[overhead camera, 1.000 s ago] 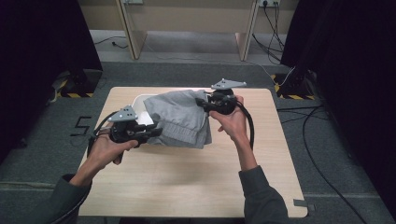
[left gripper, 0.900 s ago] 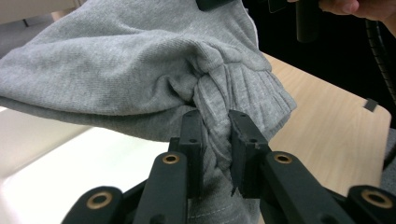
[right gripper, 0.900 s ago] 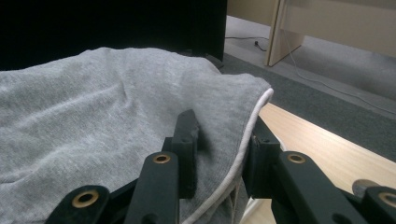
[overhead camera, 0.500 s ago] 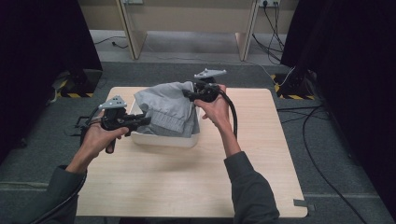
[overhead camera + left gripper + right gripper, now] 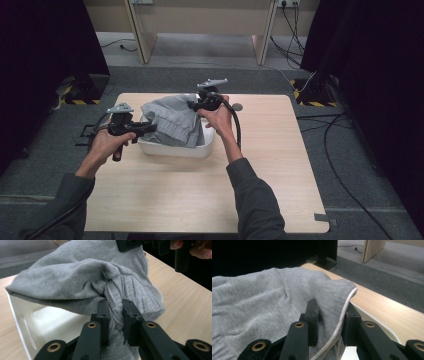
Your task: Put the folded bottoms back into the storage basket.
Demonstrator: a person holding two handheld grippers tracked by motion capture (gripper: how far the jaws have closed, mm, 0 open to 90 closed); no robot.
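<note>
1. Since half a second ago, barely shifted: grey knitted garment draped over white plastic tub on wooden counter.
2. Left gripper clamped on ribbed cuff; right gripper clamped on piped edge.
3. Probably stowing; next, lower and release.

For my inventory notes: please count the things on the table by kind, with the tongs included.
Grey garment: 1
White tub: 1
Tongs: 2, left and right
Small round grey object: 1
Total: 5

Grey knit cloth, glossy plastic bin, matt wood table.
</note>
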